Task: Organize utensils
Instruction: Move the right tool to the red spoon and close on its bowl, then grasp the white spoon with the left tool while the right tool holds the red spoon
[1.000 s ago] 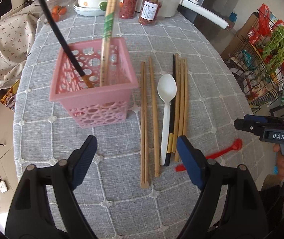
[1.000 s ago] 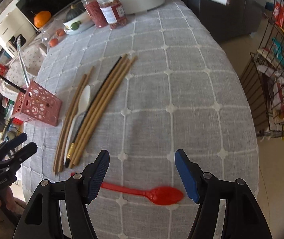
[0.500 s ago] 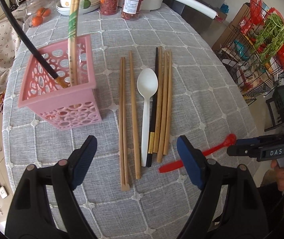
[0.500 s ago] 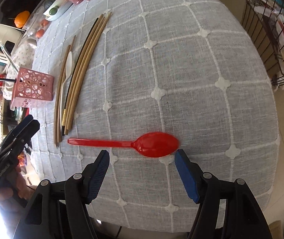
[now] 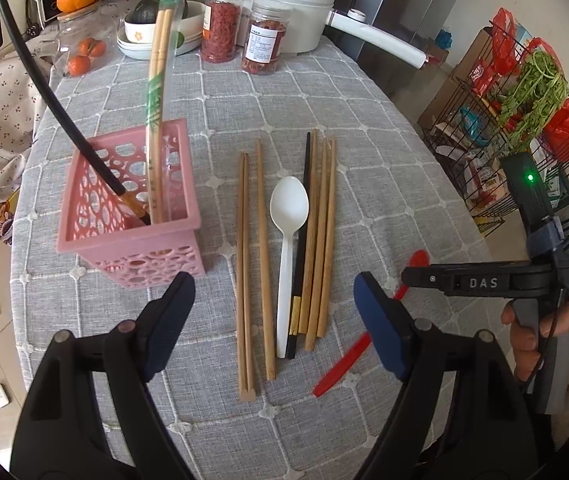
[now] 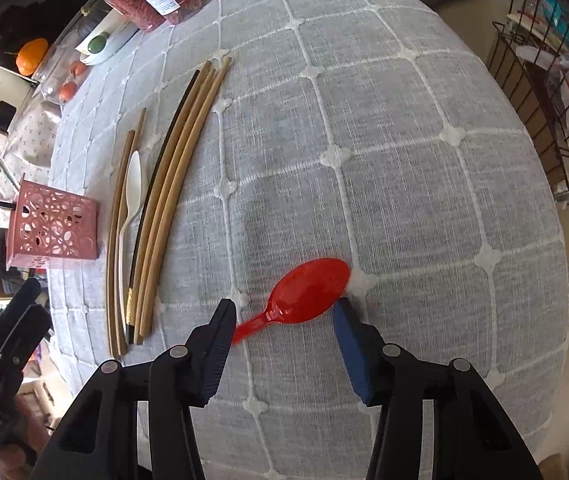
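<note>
A red plastic spoon [image 6: 308, 288] lies slanted on the grey checked tablecloth, between the jaws of my right gripper [image 6: 284, 308]. Those jaws are closing, with the fingertips right at the bowl's edge and the handle. In the left wrist view the red spoon [image 5: 340, 372] runs under the right gripper [image 5: 406, 276]. My left gripper [image 5: 274, 308] hovers open and holds nothing, above the near ends of several wooden chopsticks [image 5: 244, 272], a black chopstick and a white spoon [image 5: 288, 208]. A pink perforated basket [image 5: 132, 248] at the left holds a black chopstick and a wrapped pair.
At the table's far end stand two jars [image 5: 264, 40], a white pot [image 5: 284, 4] with a long handle, a bowl and oranges. A wire rack [image 5: 524, 120] with groceries stands off the table's right edge. A patterned cloth hangs at the left.
The right gripper's jaws have narrowed around the red spoon, which has swung from lying crosswise to slanted. The left gripper has stayed open over the chopsticks.
</note>
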Demonstrator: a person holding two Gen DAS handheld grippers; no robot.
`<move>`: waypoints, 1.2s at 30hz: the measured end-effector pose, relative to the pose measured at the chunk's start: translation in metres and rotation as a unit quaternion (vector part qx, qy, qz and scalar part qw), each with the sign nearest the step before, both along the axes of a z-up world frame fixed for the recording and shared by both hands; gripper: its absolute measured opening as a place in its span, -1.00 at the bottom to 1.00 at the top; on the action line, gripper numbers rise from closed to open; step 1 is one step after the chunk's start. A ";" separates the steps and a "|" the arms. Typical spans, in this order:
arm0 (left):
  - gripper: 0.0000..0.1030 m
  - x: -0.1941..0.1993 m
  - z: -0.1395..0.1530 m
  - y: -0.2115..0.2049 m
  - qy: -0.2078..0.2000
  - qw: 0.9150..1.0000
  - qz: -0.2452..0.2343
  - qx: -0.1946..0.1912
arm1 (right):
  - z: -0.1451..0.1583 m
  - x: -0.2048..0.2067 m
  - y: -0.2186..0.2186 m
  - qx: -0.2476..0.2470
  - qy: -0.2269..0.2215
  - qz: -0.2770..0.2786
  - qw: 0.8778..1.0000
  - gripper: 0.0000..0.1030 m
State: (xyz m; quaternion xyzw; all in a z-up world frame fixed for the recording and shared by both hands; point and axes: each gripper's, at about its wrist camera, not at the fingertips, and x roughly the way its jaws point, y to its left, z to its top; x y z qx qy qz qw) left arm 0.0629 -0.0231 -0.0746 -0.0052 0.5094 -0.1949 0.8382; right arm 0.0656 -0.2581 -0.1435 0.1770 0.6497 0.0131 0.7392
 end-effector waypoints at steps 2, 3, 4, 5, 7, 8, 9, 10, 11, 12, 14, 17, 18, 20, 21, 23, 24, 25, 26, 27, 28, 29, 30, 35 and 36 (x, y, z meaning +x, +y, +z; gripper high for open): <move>0.55 0.000 0.001 0.000 -0.002 1.000 0.000 -0.001 | 0.000 0.011 0.009 -0.020 -0.007 0.009 1.000 -0.11; 0.55 0.000 0.001 0.000 -0.001 1.000 0.000 -0.003 | -0.001 0.016 0.013 -0.031 -0.008 0.010 0.999 -0.13; 0.54 0.000 0.000 0.000 -0.001 1.000 0.000 -0.003 | -0.002 0.020 0.017 -0.039 -0.008 0.011 0.999 -0.14; 0.54 0.000 0.001 0.000 -0.001 1.000 -0.002 -0.004 | -0.002 0.024 0.021 -0.049 -0.012 0.012 0.999 -0.14; 0.53 0.000 0.001 -0.001 -0.002 1.000 -0.003 -0.001 | -0.004 0.032 0.031 -0.066 -0.015 0.017 0.998 -0.14; 0.53 0.000 0.000 -0.001 -0.002 1.000 -0.003 0.001 | -0.004 0.035 0.035 -0.077 -0.018 0.021 0.997 -0.14; 0.53 0.000 0.000 0.000 -0.002 1.000 -0.003 0.002 | -0.005 0.038 0.040 -0.090 -0.018 0.028 0.995 -0.15; 0.53 -0.001 0.000 0.001 -0.002 1.000 -0.003 0.001 | -0.005 0.040 0.046 -0.105 -0.019 0.036 0.994 -0.18; 0.52 -0.001 0.000 0.001 -0.001 1.000 -0.003 0.001 | -0.005 0.041 0.052 -0.125 -0.020 0.048 0.991 -0.29; 0.48 -0.001 0.000 0.002 0.000 1.000 -0.004 0.000 | -0.005 0.042 0.057 -0.143 -0.024 0.058 0.988 -0.41; 0.45 -0.001 0.001 0.001 0.000 1.000 -0.007 0.004 | -0.005 0.040 0.060 -0.155 -0.031 0.075 0.985 -0.44; 0.33 -0.002 0.003 -0.003 -0.005 1.000 -0.017 0.018 | -0.004 0.040 0.056 -0.142 -0.035 0.078 0.986 -0.47; 0.26 -0.002 0.004 -0.004 -0.005 1.000 -0.021 0.020 | -0.003 0.040 0.054 -0.138 -0.037 0.077 0.987 -0.47; 0.11 -0.001 0.005 -0.006 0.000 0.999 -0.028 0.016 | 0.000 0.040 0.047 -0.127 -0.042 0.074 0.988 -0.47; 0.01 -0.001 0.006 -0.008 0.003 0.999 -0.030 0.013 | 0.002 0.040 0.041 -0.118 -0.047 0.071 0.989 -0.47; -0.07 0.002 0.007 -0.015 0.005 0.999 -0.033 0.009 | 0.007 0.038 0.030 -0.107 -0.056 0.066 0.990 -0.47; -0.09 0.003 0.008 -0.020 0.006 0.999 -0.034 0.008 | 0.012 0.036 0.023 -0.101 -0.061 0.064 0.991 -0.47; -0.10 0.005 0.008 -0.025 0.006 0.999 -0.036 0.008 | 0.015 0.036 0.018 -0.095 -0.064 0.061 0.992 -0.47; -0.10 0.006 0.008 -0.032 0.007 0.999 -0.038 0.009 | 0.015 0.037 0.018 -0.090 -0.067 0.059 0.992 -0.47; -0.10 0.008 0.007 -0.038 0.007 0.999 -0.041 0.012 | 0.017 0.036 0.016 -0.085 -0.070 0.058 0.992 -0.47; -0.09 0.010 0.005 -0.045 0.007 0.999 -0.042 0.016 | 0.019 0.036 0.014 -0.080 -0.072 0.058 0.993 -0.47; -0.09 0.013 0.002 -0.051 0.008 0.999 -0.042 0.020 | 0.021 0.033 0.012 -0.077 -0.073 0.059 0.993 -0.47; -0.09 0.017 -0.001 -0.056 0.010 0.999 -0.042 0.026 | 0.023 0.031 0.010 -0.074 -0.075 0.059 0.993 -0.47; -0.09 0.045 -0.020 -0.068 0.028 0.999 -0.014 0.044 | 0.026 0.022 0.004 -0.064 -0.078 0.055 0.993 -0.47; -0.09 0.049 -0.023 -0.068 0.033 0.999 -0.006 0.041 | 0.026 0.022 0.002 -0.060 -0.076 0.053 0.994 -0.47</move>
